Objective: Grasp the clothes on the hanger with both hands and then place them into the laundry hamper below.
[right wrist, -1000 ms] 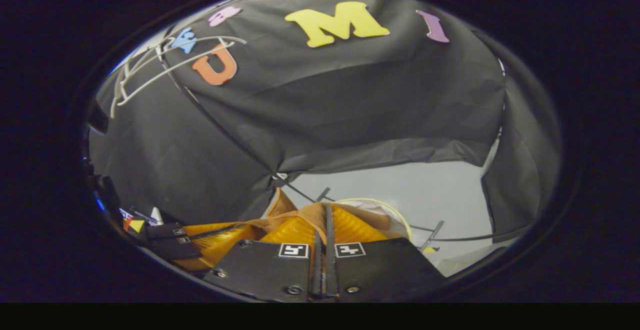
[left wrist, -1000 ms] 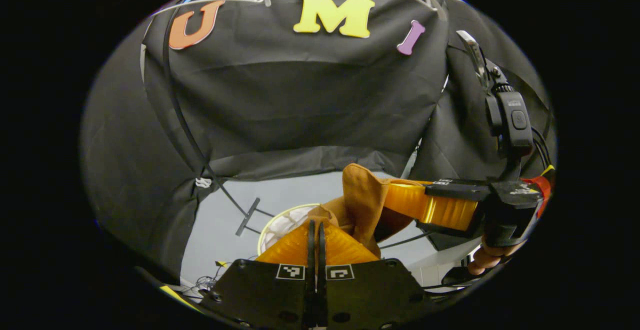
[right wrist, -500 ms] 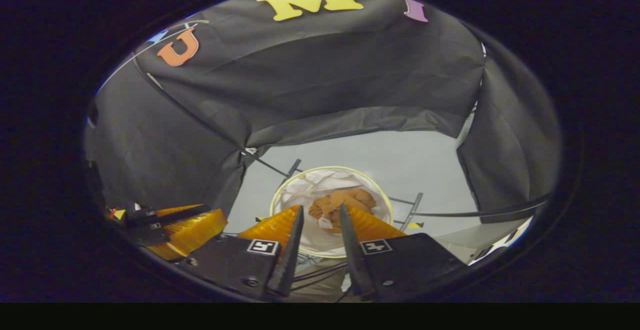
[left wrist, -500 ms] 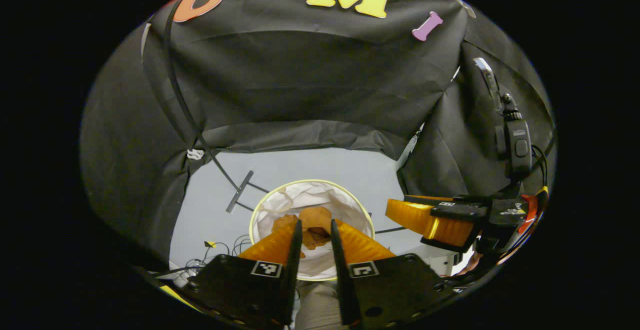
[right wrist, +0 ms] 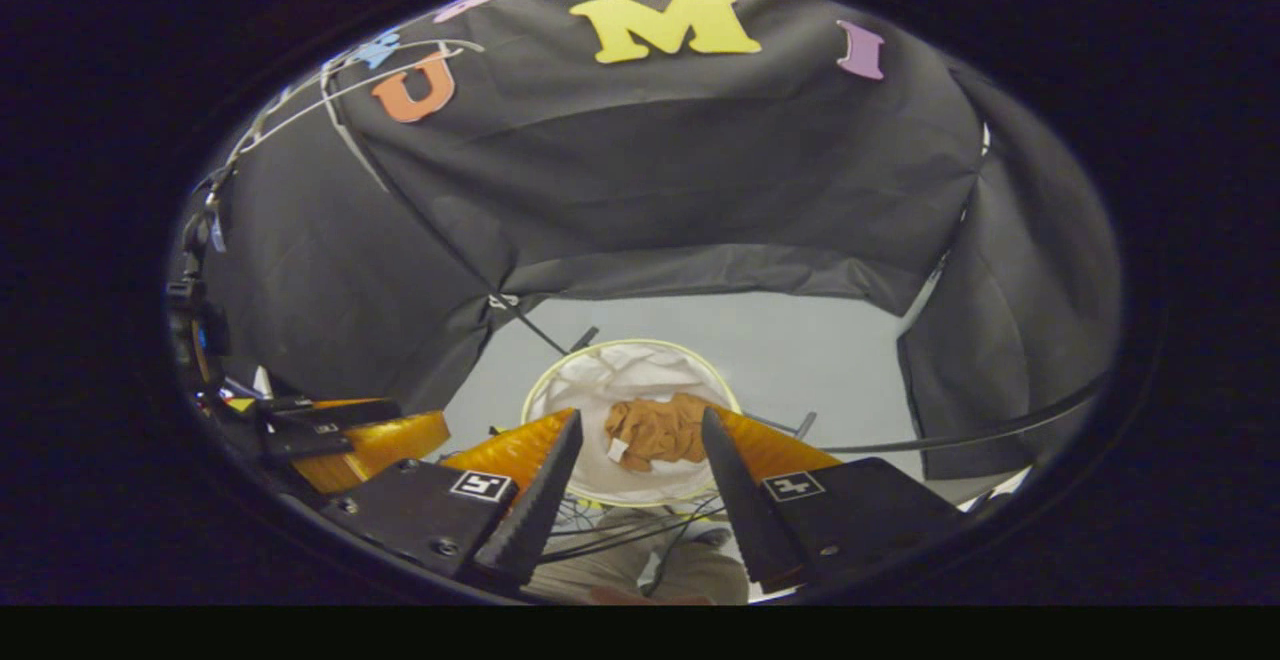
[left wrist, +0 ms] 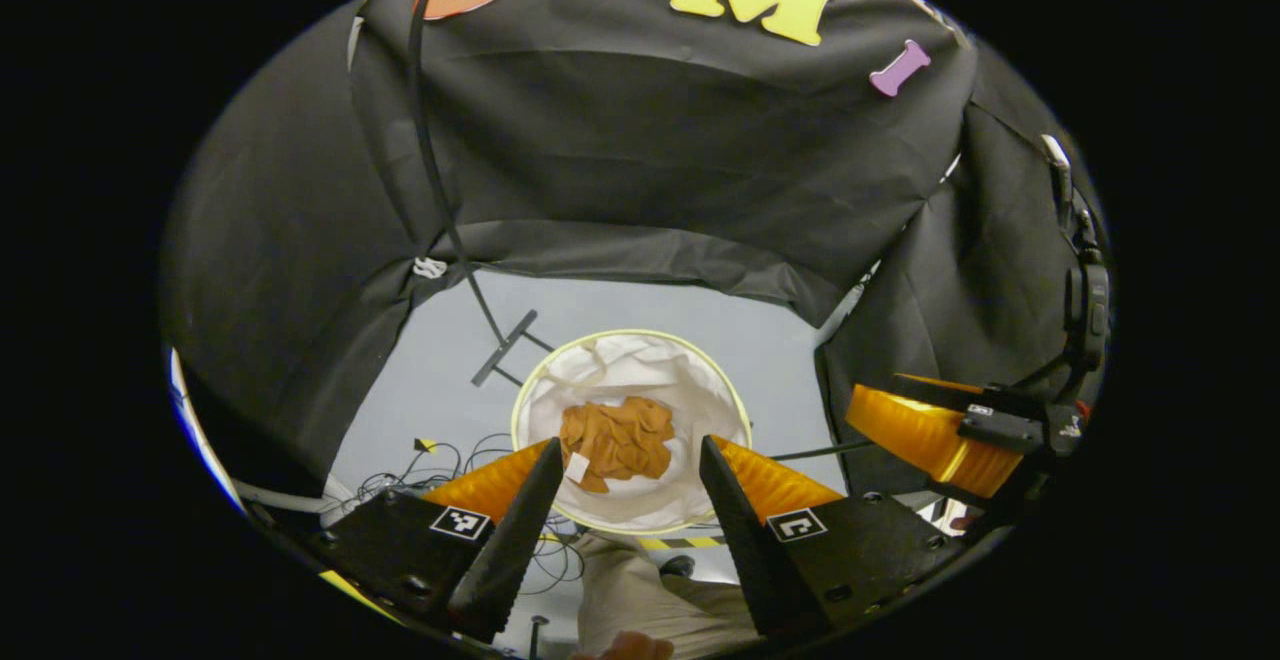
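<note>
A second back both my tools were clamped on the brown garment, held up between them; half a second back the jaws had parted and it was dropping into the hamper; now the left tool (left wrist: 620,485) stands wide apart with nothing between its fingers, and the right tool (right wrist: 635,470) likewise, apart and empty; I take it the release is done and the task is as good as finished, with only a retreat left

The garment (left wrist: 615,438) lies crumpled on the white liner inside the hamper (left wrist: 720,395), lower centre of the left gripper view, framed between my own fingers; in the right gripper view the same heap (right wrist: 655,430) sits in the hamper (right wrist: 560,380) just below centre; it is a bunched lump, so I cannot tell a true front or collar; its longer run seems to go roughly side to side in both frames, with a small pale tag at its lower left edge; no part of it hangs over the rim

The right tool also shows at the right edge of the left gripper view (left wrist: 935,430); the left one at the lower left of the right gripper view (right wrist: 360,440)
</note>
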Tool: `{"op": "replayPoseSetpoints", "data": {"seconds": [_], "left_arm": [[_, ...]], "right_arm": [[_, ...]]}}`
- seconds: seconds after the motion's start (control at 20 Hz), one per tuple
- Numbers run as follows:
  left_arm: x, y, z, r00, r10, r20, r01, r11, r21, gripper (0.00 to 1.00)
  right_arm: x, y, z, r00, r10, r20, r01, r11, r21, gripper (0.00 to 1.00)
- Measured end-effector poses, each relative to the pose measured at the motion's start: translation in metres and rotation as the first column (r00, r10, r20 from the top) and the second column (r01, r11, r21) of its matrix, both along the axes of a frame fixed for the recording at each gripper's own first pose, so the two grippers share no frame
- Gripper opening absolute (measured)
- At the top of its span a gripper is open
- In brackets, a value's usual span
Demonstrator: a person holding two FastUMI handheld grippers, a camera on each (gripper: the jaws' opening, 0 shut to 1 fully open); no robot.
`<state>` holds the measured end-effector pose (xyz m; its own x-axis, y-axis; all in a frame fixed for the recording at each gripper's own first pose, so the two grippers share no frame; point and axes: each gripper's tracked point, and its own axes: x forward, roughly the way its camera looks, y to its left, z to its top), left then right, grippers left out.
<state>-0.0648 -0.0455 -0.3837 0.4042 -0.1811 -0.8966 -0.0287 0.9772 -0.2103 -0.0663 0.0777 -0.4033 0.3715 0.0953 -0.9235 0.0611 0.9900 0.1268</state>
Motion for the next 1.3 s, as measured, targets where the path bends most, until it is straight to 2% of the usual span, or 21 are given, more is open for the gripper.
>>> {"op": "replayPoseSetpoints", "data": {"seconds": [0.05,0.25,0.4,0.45,0.55,0.6,0.7,0.95,1.05,1.1,1.3], "left_arm": [[-0.006,-0.002,0.009,1.0,0.014,0.014,-0.014,1.0,0.002,0.86],[-0.036,-0.013,0.045,0.996,0.048,0.08,-0.049,0.999,0.01,0.85],[-0.06,-0.018,0.071,0.989,0.048,0.139,-0.051,0.999,0.017,0.86],[-0.064,-0.021,0.083,0.985,0.048,0.167,-0.052,0.998,0.022,0.86],[-0.071,-0.025,0.11,0.972,0.038,0.231,-0.048,0.998,0.038,0.85],[-0.073,-0.025,0.124,0.964,0.032,0.264,-0.046,0.998,0.047,0.85],[-0.075,-0.026,0.156,0.941,0.019,0.339,-0.043,0.997,0.063,0.86],[-0.074,-0.025,0.233,0.864,0.002,0.504,-0.057,0.994,0.094,0.85],[-0.071,-0.019,0.263,0.824,0.007,0.566,-0.073,0.993,0.094,0.85],[-0.071,-0.015,0.277,0.803,0.008,0.596,-0.081,0.992,0.095,0.85],[-0.07,0.003,0.335,0.707,-0.003,0.708,-0.093,0.991,0.096,0.85]], "right_arm": [[-0.005,-0.003,0.011,1.0,0.008,0.025,-0.008,1.0,-0.001,0.8],[-0.036,-0.025,0.058,0.992,0.043,0.118,-0.04,0.999,-0.026,0.77],[-0.052,-0.036,0.092,0.982,0.055,0.181,-0.051,0.998,-0.03,0.8],[-0.061,-0.038,0.104,0.978,0.061,0.202,-0.056,0.998,-0.03,0.77],[-0.071,-0.045,0.126,0.966,0.064,0.25,-0.06,0.998,-0.025,0.8],[-0.073,-0.046,0.14,0.959,0.068,0.276,-0.065,0.998,-0.018,0.77],[-0.081,-0.05,0.172,0.938,0.08,0.336,-0.079,0.997,-0.016,0.77],[-0.084,-0.071,0.251,0.85,0.114,0.515,-0.086,0.993,-0.078,0.79],[-0.084,-0.081,0.285,0.804,0.105,0.586,-0.069,0.994,-0.083,0.82],[-0.081,-0.085,0.302,0.782,0.099,0.616,-0.059,0.995,-0.085,0.79],[-0.071,-0.096,0.362,0.671,0.077,0.738,0.012,0.993,-0.115,0.82]]}}
